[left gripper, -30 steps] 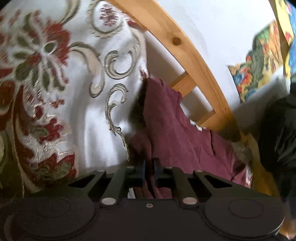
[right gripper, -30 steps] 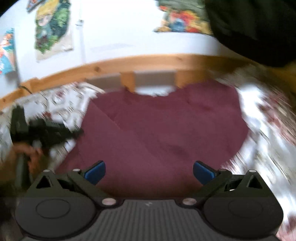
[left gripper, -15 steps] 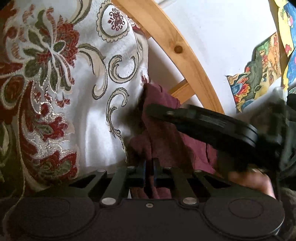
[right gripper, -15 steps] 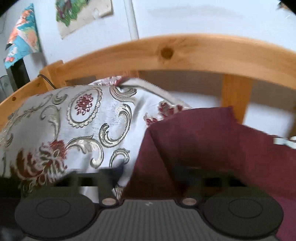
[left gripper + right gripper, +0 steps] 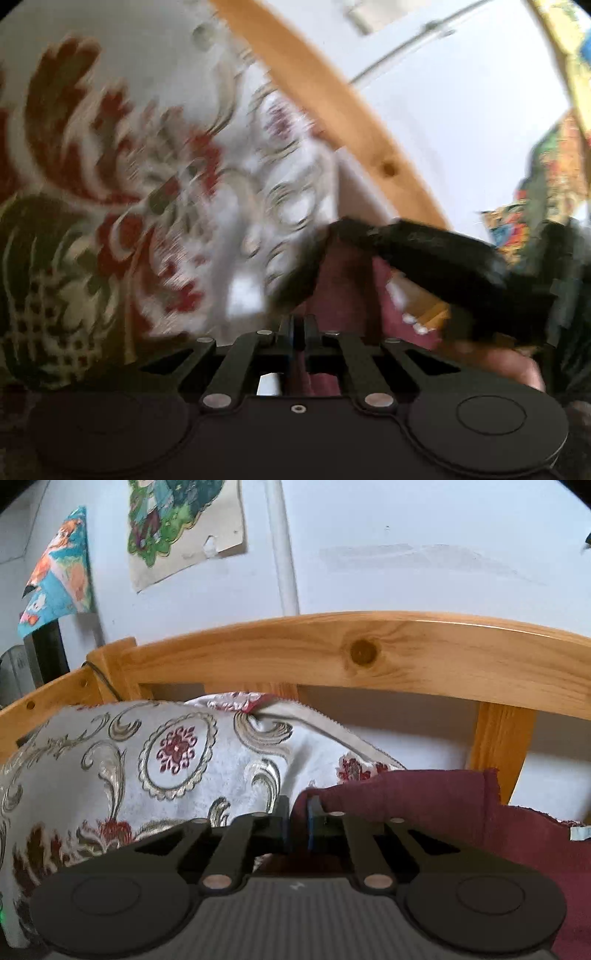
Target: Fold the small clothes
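A maroon garment [image 5: 343, 280] lies on a patterned bedspread against the bed rail. My left gripper [image 5: 297, 328] is shut on a fold of it, and the cloth runs back between the fingers. The left wrist view is motion-blurred. In it the right gripper [image 5: 340, 227] reaches in from the right over the garment's far corner, with a hand [image 5: 498, 363] behind it. In the right wrist view my right gripper [image 5: 297, 812] has its fingers close together on the garment's [image 5: 424, 812] upper left corner. Its jaws are opening, with cloth still between them.
The white bedspread with red and gold floral pattern [image 5: 166, 757] covers the bed to the left [image 5: 147, 184]. A wooden bed rail [image 5: 369, 657] with upright slats stands right behind the garment. Posters [image 5: 177, 524] hang on the white wall.
My right gripper swept left across the garment from wide open to its left corner and closed there, coming into the left wrist view. My left gripper shifted slightly, still gripping cloth.
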The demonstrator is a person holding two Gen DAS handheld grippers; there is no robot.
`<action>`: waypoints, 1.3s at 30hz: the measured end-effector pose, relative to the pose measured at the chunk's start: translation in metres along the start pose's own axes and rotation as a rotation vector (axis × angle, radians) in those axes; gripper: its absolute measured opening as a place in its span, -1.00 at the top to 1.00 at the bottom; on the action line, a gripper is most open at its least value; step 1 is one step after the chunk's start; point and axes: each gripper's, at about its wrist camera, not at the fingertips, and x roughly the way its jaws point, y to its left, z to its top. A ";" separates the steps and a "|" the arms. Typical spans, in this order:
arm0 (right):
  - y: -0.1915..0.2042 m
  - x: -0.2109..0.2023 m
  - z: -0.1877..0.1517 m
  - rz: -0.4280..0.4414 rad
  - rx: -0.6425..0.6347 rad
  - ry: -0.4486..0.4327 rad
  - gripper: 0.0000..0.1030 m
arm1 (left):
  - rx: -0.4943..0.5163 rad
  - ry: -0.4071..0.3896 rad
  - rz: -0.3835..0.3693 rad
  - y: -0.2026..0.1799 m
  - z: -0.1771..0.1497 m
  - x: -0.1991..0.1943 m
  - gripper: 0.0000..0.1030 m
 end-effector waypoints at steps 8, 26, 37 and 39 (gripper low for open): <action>-0.004 -0.127 -0.072 -0.294 -0.078 -0.046 -0.90 | -0.010 -0.024 0.045 -0.006 0.011 0.000 -0.34; -0.009 -0.265 -0.210 -0.667 0.136 0.256 -0.99 | 0.414 0.118 0.171 -0.044 0.007 0.017 -0.54; 0.026 -0.308 -0.231 -0.582 0.125 0.135 -0.99 | 0.408 0.238 0.264 -0.074 -0.006 -0.033 -0.95; 0.028 -0.313 -0.236 -0.571 0.156 0.118 -0.99 | 0.388 0.242 0.249 -0.082 -0.008 -0.045 -0.96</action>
